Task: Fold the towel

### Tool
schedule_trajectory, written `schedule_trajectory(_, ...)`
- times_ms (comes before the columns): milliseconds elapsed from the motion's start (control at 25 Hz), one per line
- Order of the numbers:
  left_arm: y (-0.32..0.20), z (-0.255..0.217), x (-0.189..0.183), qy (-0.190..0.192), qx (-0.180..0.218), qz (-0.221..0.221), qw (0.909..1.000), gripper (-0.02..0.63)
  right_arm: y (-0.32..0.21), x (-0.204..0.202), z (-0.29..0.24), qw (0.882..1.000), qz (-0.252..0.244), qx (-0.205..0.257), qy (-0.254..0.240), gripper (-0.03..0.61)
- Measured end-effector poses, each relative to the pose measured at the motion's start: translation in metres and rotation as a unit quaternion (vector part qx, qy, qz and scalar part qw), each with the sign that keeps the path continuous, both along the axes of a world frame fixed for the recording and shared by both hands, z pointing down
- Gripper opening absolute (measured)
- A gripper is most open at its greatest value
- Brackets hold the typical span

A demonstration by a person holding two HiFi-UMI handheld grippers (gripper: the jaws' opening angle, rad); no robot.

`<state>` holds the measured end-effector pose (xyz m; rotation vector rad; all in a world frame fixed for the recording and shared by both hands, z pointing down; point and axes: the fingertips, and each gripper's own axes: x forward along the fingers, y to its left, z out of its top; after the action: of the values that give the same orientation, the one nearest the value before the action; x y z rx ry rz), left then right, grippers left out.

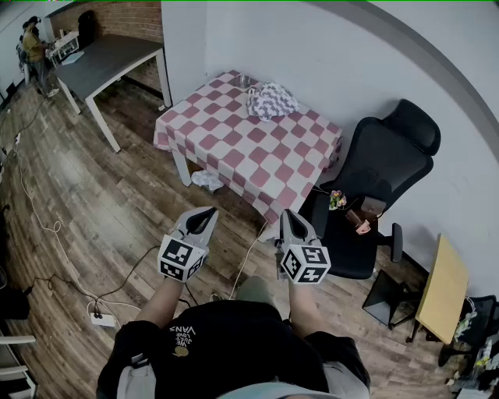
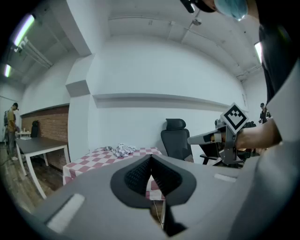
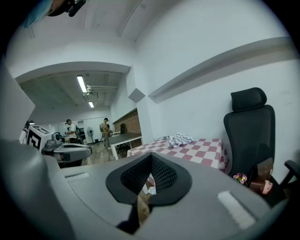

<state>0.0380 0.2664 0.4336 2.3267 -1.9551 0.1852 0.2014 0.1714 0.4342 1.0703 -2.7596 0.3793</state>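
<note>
- Towel (image 1: 271, 100) heaped, no clear long axis, at far edge of checked table (image 1: 234, 148), upper centre.
- Left claw (image 1: 205, 215) and right claw (image 1: 290, 217) clenched empty, lower centre, well apart from it; right likely nearer.

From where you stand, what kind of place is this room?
Probably an office or workroom: a black office chair beside a table with a checked cloth, a long grey desk by a brick wall, and cables across the wooden floor.

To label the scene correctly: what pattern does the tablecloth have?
The tablecloth has red and white checks; the head view shows it best.
</note>
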Motion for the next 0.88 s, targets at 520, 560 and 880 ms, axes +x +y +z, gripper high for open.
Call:
schedule_trajectory(520,-0.069,0.026,-0.045,0.039,-0.011,0.017,0.999,0.173,-0.073,-0.063,0.021,0.999,-0.034,-0.006,0.001,0.101)
schedule_trajectory(560,-0.079,0.029,-0.051,0.04,-0.015,0.016,0.999,0.175,-0.084,-0.07,0.024,0.999,-0.037,-0.01,0.001,0.103)
schedule_trajectory(880,-0.172,0.046,-0.087,0.036,-0.043,0.012,0.9984,0.178,-0.19,-0.109,0.025,0.999,-0.043,-0.006,0.005,0.103)
